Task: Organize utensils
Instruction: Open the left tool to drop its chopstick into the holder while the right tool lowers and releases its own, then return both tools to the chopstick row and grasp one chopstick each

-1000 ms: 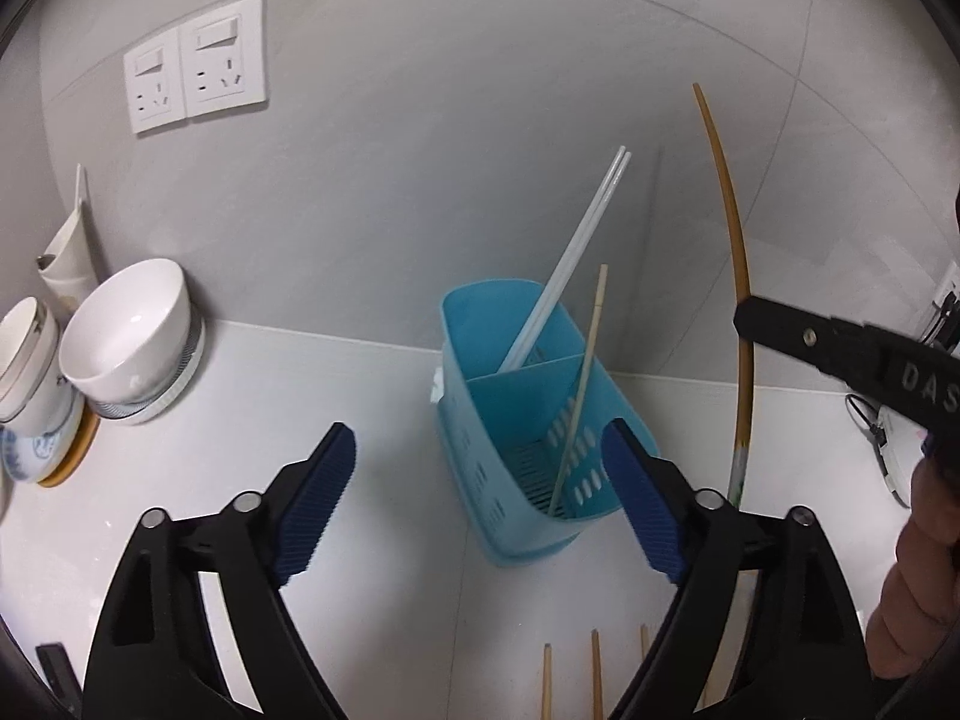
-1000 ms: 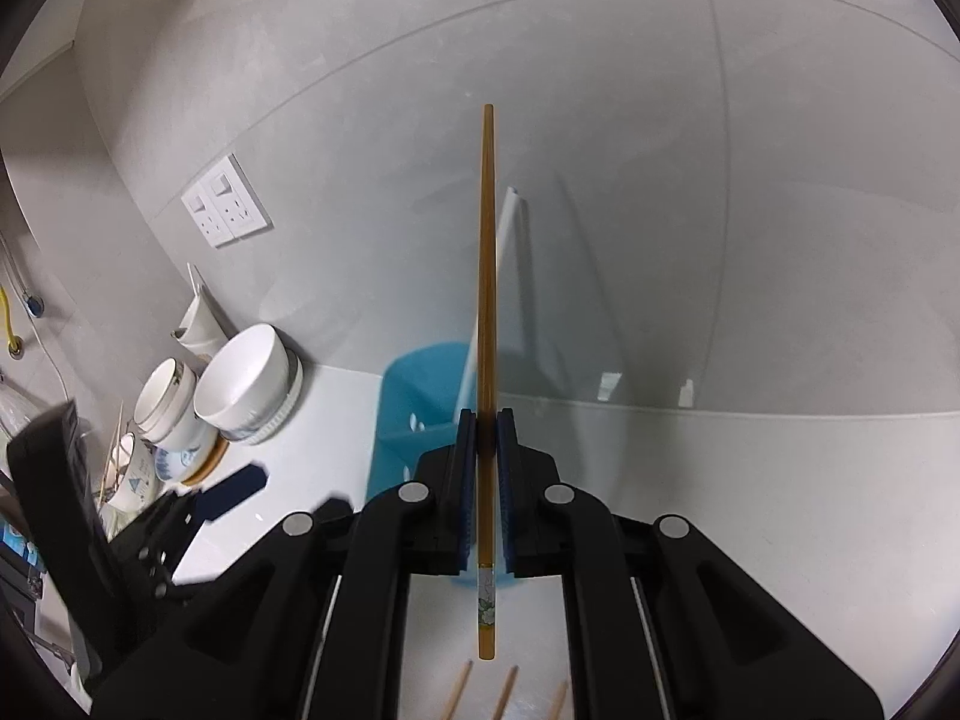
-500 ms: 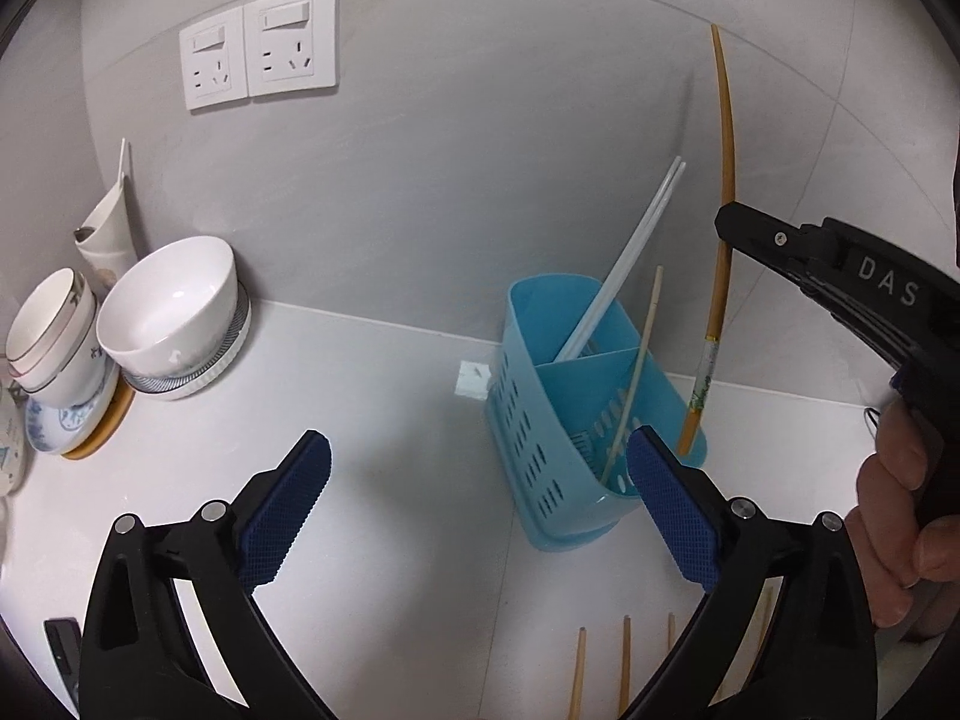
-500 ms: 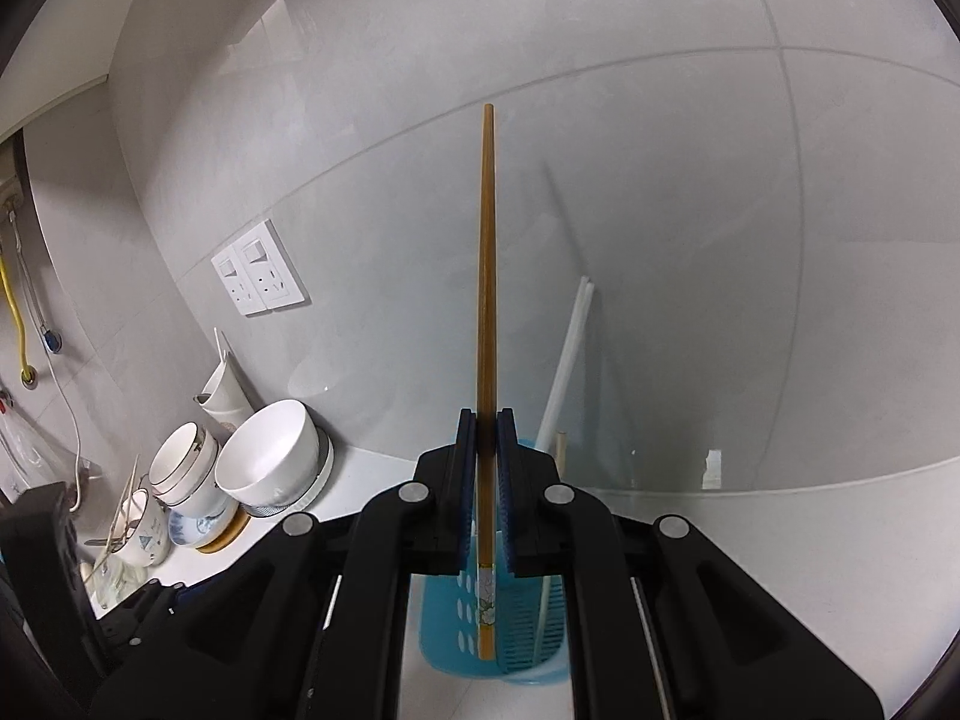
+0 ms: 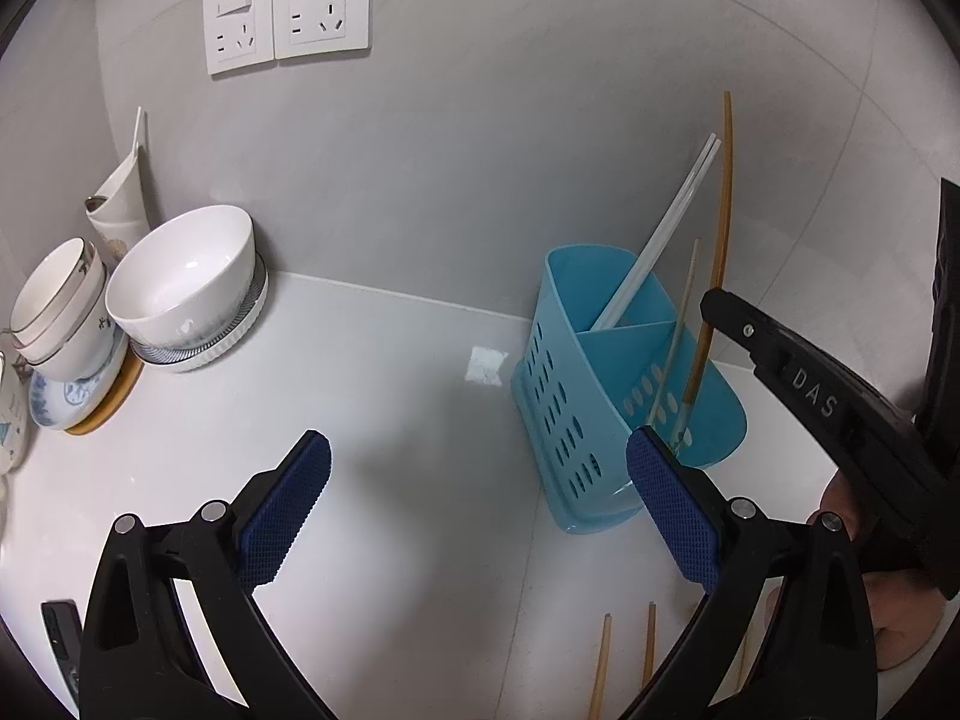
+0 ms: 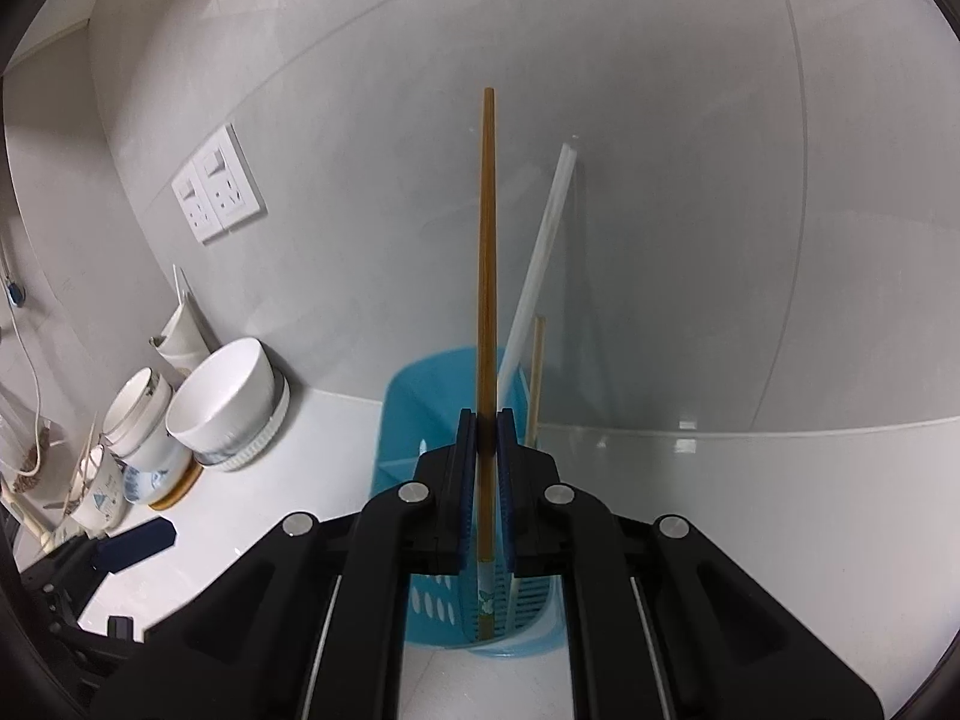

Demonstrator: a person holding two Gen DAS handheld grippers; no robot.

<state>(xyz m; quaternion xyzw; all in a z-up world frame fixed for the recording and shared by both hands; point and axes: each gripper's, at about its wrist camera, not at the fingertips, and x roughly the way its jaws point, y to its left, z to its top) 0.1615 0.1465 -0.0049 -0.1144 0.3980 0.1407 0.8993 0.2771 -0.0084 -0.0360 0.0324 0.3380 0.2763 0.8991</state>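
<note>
So on the left there's a stack of bowls (image 5: pixel 180 288) under the wall sockets (image 5: pixel 288 6), and the left gripper (image 5: pixel 480 516) hangs over bare worktop (image 5: pixel 390 396) with its fingers spread wide, holding nothing. A second ago the brown chopstick (image 6: pixel 487 276) was way up above the blue holder (image 5: pixel 576 420); now the right gripper (image 6: pixel 487 480), clamped tight on it, has dropped it so the tip sits inside the holder's near compartment. Looks nearly ready to let go. The left camera shows spare chopsticks (image 5: pixel 624 666) lying on the worktop, waiting; the right camera misses those but shows the pinch up close.
</note>
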